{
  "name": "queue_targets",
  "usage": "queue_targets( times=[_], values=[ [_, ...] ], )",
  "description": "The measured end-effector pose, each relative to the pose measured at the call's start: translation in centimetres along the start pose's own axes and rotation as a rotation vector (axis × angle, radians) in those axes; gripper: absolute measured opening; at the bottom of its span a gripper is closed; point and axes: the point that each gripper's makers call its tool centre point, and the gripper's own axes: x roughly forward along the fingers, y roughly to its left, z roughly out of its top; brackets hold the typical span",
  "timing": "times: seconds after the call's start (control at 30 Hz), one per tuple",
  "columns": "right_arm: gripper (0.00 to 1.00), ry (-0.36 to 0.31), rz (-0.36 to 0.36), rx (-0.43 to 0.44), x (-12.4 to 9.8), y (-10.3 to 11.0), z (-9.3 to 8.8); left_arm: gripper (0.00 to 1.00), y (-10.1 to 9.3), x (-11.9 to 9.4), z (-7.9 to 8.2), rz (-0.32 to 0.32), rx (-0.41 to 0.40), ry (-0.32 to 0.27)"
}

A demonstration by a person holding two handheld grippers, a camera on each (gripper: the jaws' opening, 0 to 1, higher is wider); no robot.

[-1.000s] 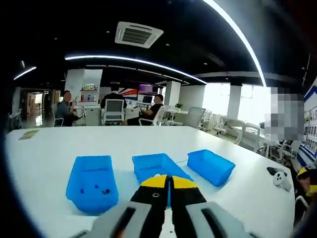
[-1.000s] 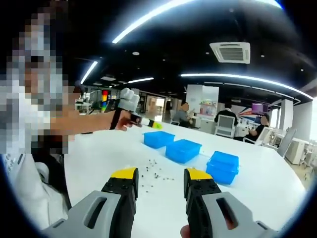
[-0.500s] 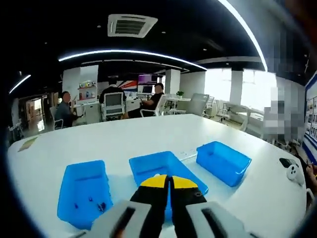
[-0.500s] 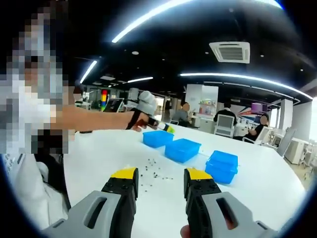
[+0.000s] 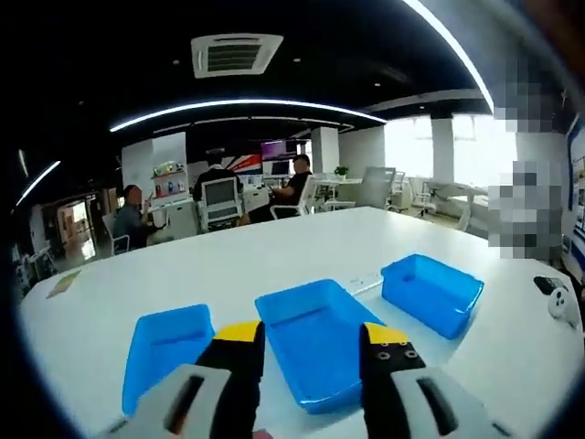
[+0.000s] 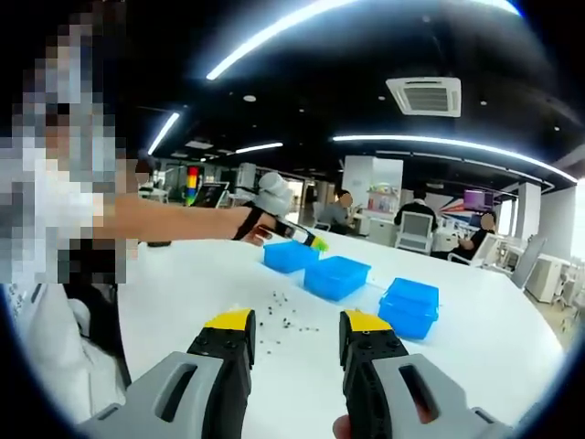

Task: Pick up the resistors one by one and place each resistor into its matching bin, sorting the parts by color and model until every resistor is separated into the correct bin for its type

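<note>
The glossy white table [image 6: 512,343] carries three smooth blue plastic bins [image 5: 315,343]. Loose resistors [image 6: 288,320], tiny dark specks, lie at 12 o'clock from the right tongs [image 6: 297,343], spread wide. The left tongs [image 5: 309,352], wide and empty, hover over the middle bin; best lowered squarely before releasing.

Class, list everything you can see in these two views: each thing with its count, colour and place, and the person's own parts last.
Bins: three, blue, in a row on the table.
Resistors: a scatter, small and dark, on the table before the bins.
Table: one, white, large.
Controller: one, white, at the table's edge.
Chairs: several, white, behind the table.
People: three, seated in the background.
Left gripper: black with yellow tips, open above the middle bin.
Right gripper: same colours, open above the resistors.
Arm: one, holding the left gripper.
</note>
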Motion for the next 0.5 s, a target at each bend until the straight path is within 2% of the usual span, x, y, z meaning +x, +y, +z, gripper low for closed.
queue_targets(
  times=[0.17, 0.3, 0.5],
  values=[
    [0.39, -0.003, 0.001, -0.002, -0.1, 0.1, 0.2, 0.44, -0.8, -1.1, 0.7, -0.036, -0.021, -0.006],
    [0.39, -0.003, 0.005, -0.003, 0.1, 0.3, 0.2, 0.43, -1.9, -2.7, 1.3, -0.067, -0.015, -0.020],
    [0.39, 0.000, 0.004, -0.002, 0.1, 0.2, 0.2, 0.44, -2.5, -5.0, 2.0, -0.101, -0.026, -0.036]
  ],
)
